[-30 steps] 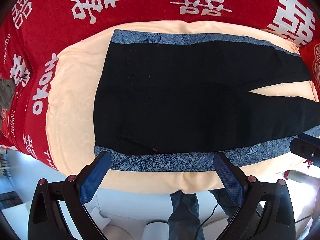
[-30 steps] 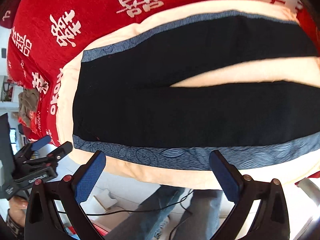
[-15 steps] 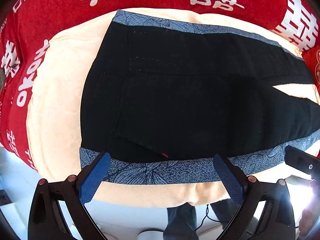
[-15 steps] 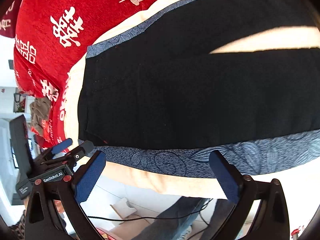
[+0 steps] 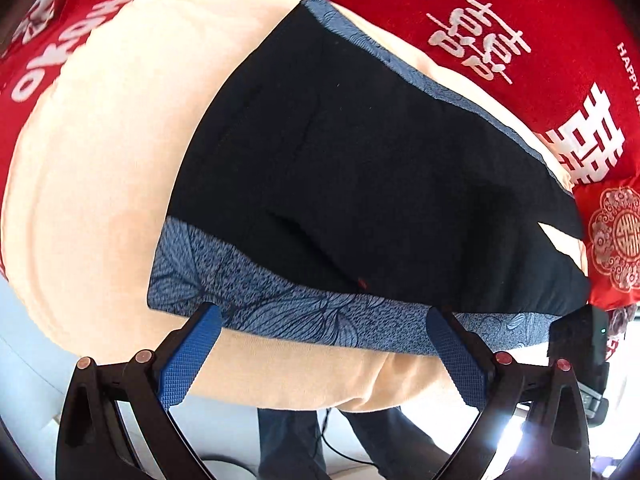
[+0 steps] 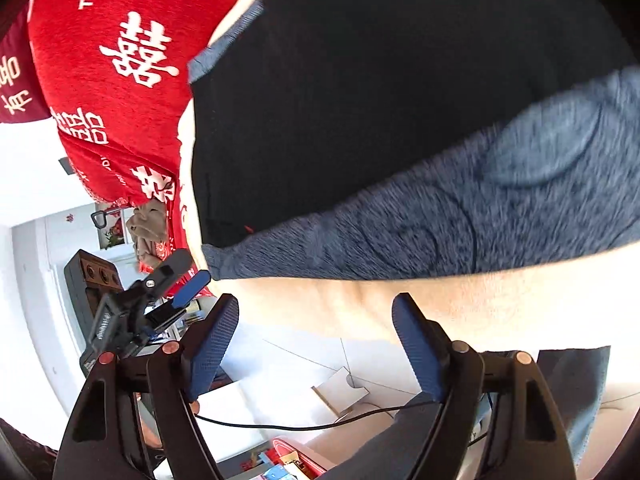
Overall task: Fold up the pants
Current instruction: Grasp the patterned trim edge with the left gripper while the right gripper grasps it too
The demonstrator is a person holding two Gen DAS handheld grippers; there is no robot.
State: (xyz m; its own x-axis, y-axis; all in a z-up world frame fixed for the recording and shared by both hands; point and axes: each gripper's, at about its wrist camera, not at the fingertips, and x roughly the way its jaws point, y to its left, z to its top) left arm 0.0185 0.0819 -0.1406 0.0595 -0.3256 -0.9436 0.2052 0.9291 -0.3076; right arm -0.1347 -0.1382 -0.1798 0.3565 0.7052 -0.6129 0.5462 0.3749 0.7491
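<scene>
While still laid flat, black pants [image 5: 372,176] with blue leaf-print side stripes [image 5: 296,312] across cream blanket [image 5: 100,184], centre frame. Step: reaching for near stripe, first fold not begun. Left gripper [image 5: 324,354] spread wide, empty; right gripper [image 6: 316,344] narrowing, nothing between. Next: pinch stripe edge only, without blanket.

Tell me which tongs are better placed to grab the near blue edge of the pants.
Left, probably. The left tongs already straddle the blue edge of the pants, wide open. The right tongs sit short of it over the cream cover, closing on nothing.
</scene>
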